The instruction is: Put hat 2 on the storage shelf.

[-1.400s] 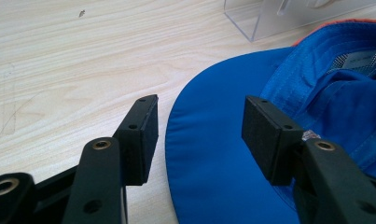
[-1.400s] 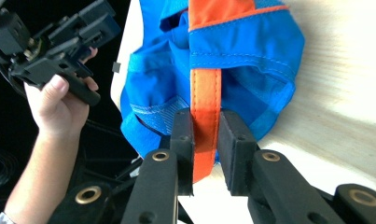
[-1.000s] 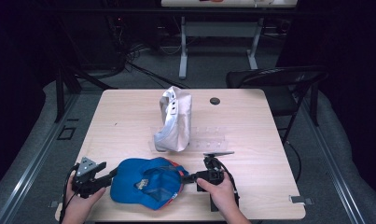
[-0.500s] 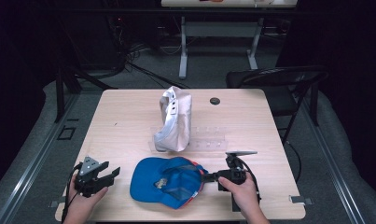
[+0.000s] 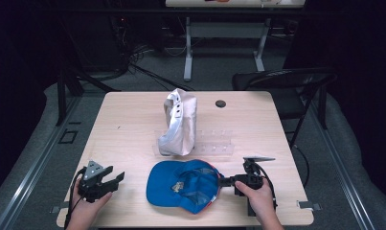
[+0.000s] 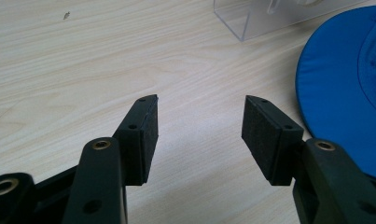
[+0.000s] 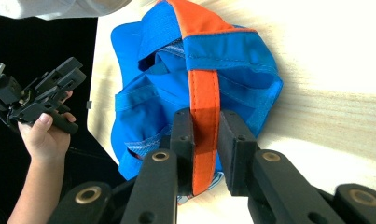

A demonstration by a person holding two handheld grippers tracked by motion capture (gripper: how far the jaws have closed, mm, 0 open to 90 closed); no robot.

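Note:
A blue cap (image 5: 183,184) with an orange strap (image 7: 203,100) lies upside down near the table's front edge. My right gripper (image 5: 225,182) is shut on the cap's rear strap, and the right gripper view has both pads pressed on the orange band (image 7: 205,154). Off to the left, my left gripper (image 5: 115,178) is open with nothing between its jaws. Its own view has the cap's blue brim (image 6: 337,88) a short way to the right of the open gripper (image 6: 200,128). A white cap (image 5: 178,122) rests on a clear plastic stand (image 5: 214,142) at mid-table.
A small black disc (image 5: 221,103) sits near the table's far edge. A dark folding chair (image 5: 286,86) stands beyond the right corner. The wooden table (image 5: 128,120) has bare surface at the left and far side. The clear stand's corner (image 6: 251,21) is ahead of the left gripper.
The right gripper has dragged the blue cap to the right. The left gripper let go of the cap's brim, opened, and stayed at the left.

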